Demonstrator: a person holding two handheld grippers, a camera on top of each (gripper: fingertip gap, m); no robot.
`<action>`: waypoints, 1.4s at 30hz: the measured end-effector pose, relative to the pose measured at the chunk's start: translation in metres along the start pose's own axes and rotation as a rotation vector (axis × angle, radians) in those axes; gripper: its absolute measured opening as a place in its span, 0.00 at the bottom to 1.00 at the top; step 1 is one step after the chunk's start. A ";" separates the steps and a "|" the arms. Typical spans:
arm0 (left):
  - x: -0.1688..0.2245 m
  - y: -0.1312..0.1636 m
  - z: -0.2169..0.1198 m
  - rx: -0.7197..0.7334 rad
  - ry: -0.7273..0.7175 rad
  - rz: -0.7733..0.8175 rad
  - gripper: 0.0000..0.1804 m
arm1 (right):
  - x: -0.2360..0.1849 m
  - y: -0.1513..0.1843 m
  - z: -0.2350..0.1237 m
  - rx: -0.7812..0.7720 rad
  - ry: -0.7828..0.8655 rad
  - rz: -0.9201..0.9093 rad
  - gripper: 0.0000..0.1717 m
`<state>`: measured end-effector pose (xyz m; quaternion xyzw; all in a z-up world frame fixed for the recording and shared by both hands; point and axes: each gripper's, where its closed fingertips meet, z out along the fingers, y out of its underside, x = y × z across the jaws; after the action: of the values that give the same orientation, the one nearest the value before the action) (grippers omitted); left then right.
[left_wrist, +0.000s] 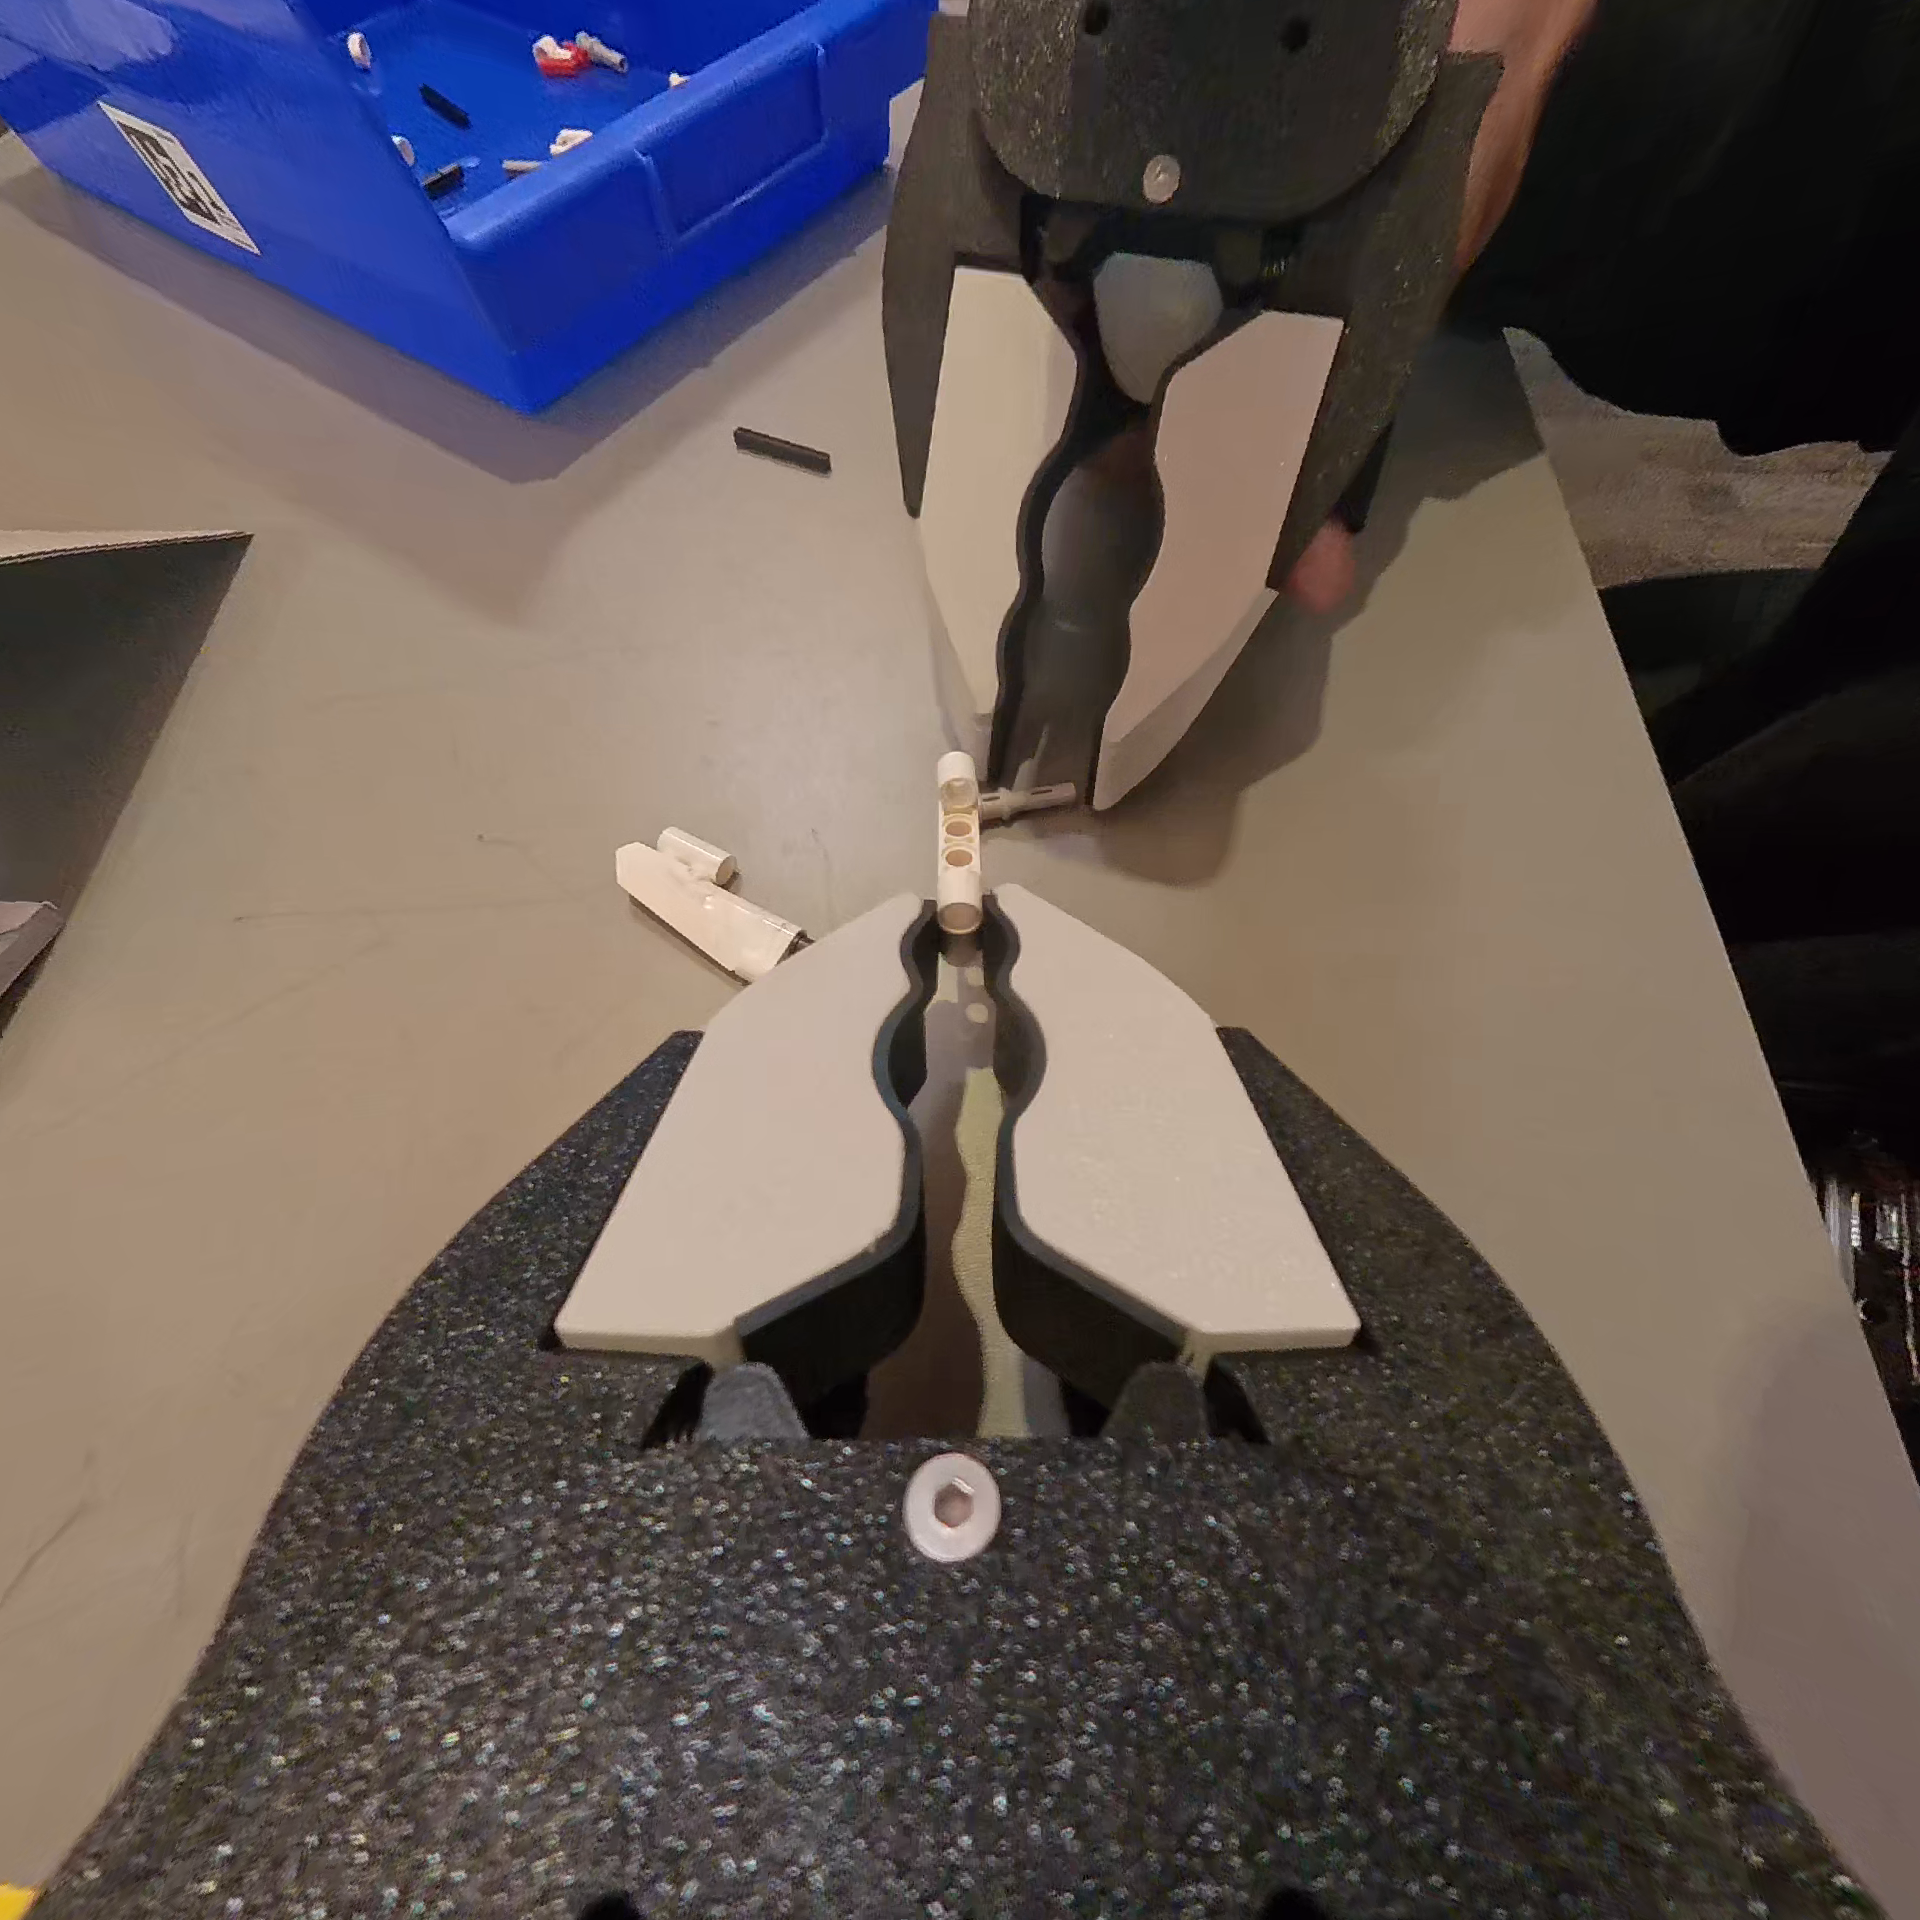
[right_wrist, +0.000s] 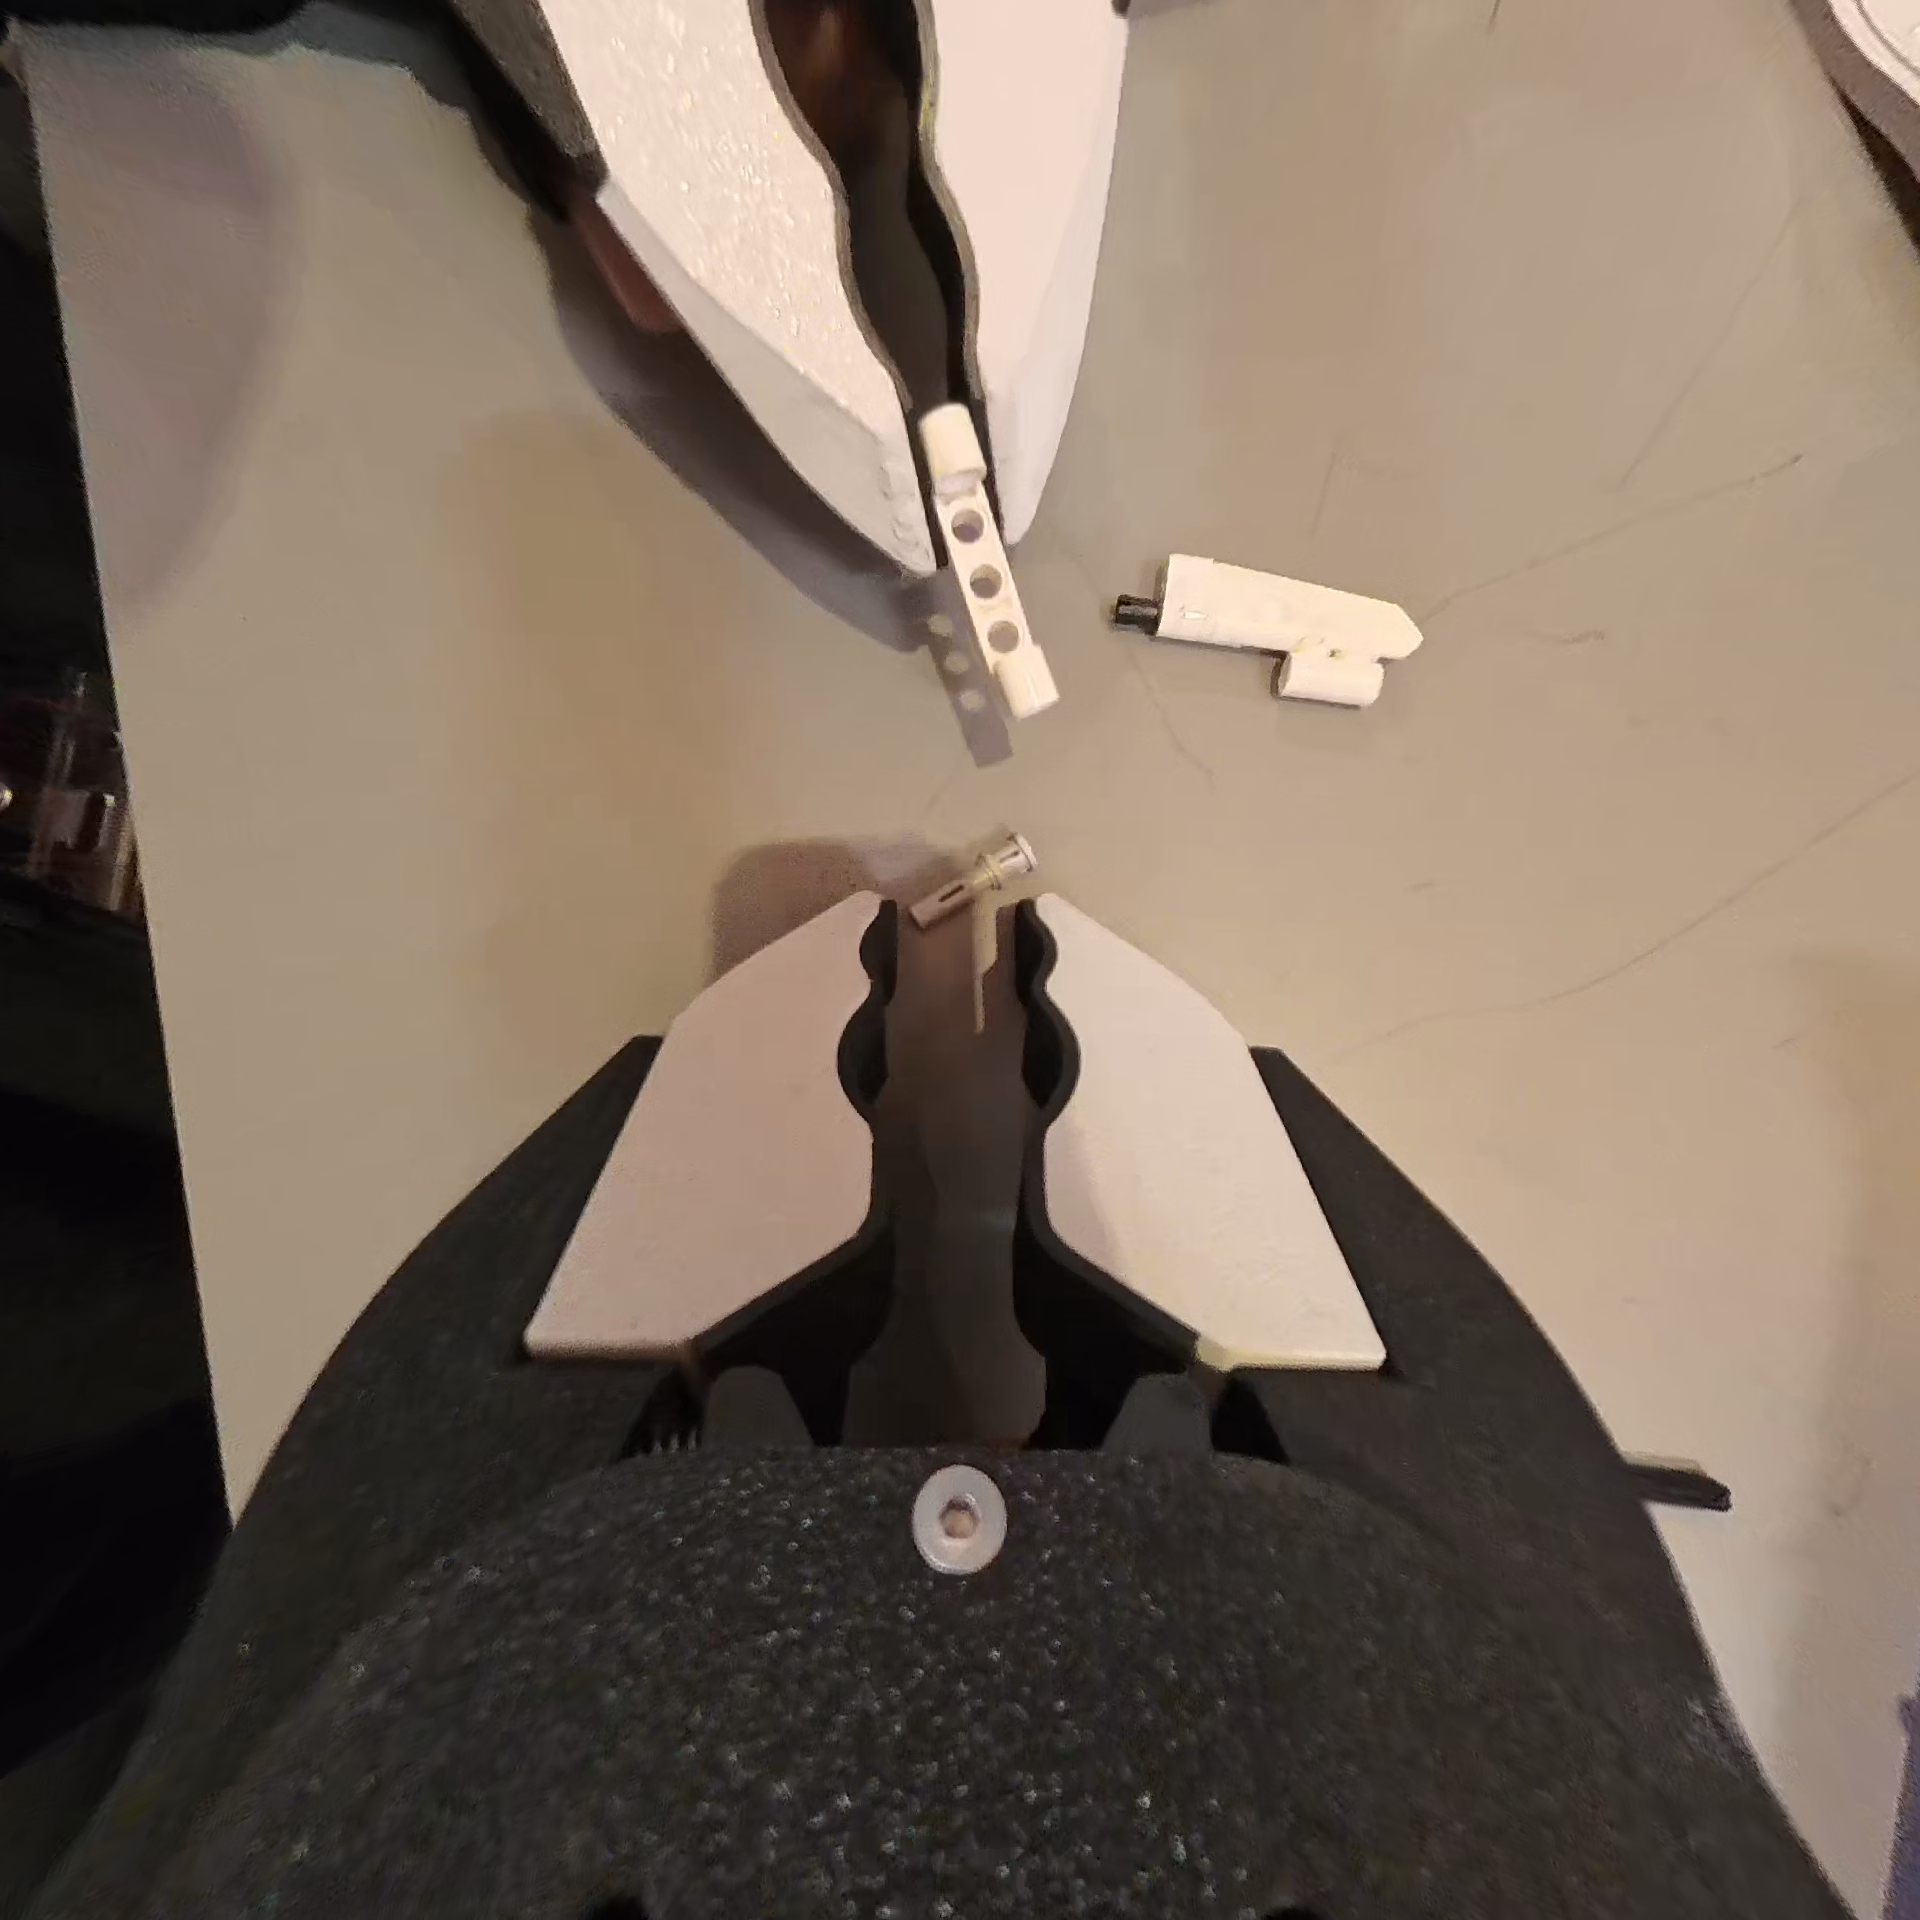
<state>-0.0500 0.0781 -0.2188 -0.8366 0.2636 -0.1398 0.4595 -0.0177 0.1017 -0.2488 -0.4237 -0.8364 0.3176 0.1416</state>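
L gripper (left_wrist: 958, 914) clamps white holed beam (left_wrist: 957, 852); R gripper (right_wrist: 956, 914) jaws open, grey pin (right_wrist: 971, 883) lying loose at tips on table (right_wrist: 1455, 935).

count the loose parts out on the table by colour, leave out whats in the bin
White: 2, the holed beam shut in the left gripper, and the joined piece lying flat.
Grey: 1, the pin on the table at the right gripper's open tips.
Black: 1, the rod near the blue bin.
Total: 4

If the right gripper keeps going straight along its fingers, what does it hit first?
Probably the small grey pin lying loose on the table just off the open right gripper's tips; beyond it, the white beam held by the left gripper.
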 end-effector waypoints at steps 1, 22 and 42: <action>0.000 0.000 0.000 -0.002 -0.001 0.001 0.04 | 0.000 -0.001 0.001 0.001 -0.001 -0.005 0.13; 0.000 0.012 0.003 -0.085 -0.015 -0.004 0.04 | 0.007 -0.013 -0.004 0.041 -0.037 -0.154 0.07; -0.011 -0.030 -0.022 0.239 0.036 -0.195 0.09 | 0.007 -0.076 -0.014 0.422 -0.218 0.051 0.05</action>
<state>-0.0604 0.0822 -0.1811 -0.7950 0.1709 -0.2290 0.5350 -0.0622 0.0799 -0.1887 -0.3689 -0.7508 0.5328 0.1281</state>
